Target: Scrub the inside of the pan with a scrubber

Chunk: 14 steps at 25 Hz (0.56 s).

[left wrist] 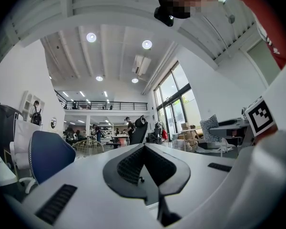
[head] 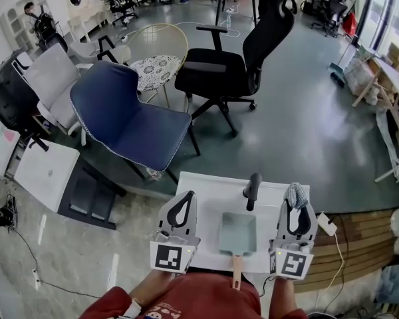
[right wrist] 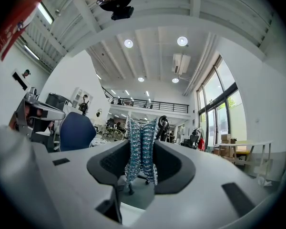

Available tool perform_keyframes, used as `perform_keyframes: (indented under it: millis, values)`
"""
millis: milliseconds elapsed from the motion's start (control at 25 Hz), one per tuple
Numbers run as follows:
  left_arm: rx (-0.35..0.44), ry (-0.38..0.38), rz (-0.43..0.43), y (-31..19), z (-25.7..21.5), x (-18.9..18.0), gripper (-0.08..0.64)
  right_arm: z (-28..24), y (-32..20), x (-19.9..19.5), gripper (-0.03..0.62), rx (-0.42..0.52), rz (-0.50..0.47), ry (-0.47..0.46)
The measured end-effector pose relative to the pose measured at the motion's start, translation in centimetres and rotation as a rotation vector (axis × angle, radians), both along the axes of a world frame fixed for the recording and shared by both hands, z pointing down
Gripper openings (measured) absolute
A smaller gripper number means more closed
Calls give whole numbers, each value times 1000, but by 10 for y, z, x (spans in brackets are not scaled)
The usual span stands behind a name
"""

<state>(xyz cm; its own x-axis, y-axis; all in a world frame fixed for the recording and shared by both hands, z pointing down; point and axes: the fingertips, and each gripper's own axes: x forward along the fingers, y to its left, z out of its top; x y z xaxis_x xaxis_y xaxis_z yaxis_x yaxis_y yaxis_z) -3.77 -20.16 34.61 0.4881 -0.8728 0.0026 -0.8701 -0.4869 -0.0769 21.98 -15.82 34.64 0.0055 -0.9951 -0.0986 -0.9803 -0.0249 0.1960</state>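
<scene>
Lying flat on the white table (head: 213, 186), a pale green rectangular pan (head: 238, 233) is seen in the head view between the 2 tongs, its wooden handle (head: 237, 271) pointed back toward the person. The pan is touched by neither tool. Just beyond its far edge a black upright object (head: 253, 190) is stood on the table; what it is cannot be told.

The right tongs (head: 296, 205) are held at the pan's right side, over the table's right edge, and a silvery mesh scrubber (head: 296, 195) is gripped at their tips. In the right gripper view the scrubber (right wrist: 141, 149) is shown pinched upright between the 2 dark ribbed pads (right wrist: 115, 162), with its crinkled strands sticking out above and below them.

The left tongs (head: 185, 201) are held at the pan's left side, well apart from the scrubber. In the left gripper view their jaws are shown brought together at the tips, with nothing caught between them.

Beyond the table, a blue chair (head: 130, 118) and a black office chair (head: 236, 65) are set on the grey floor.
</scene>
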Motion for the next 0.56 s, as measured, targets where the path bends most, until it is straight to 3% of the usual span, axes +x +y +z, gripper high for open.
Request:
perform_keyframes:
  millis: [560]
  values:
    - [12,-6,7,2,-2,3,12,4,-2,1,167,-8,4,6]
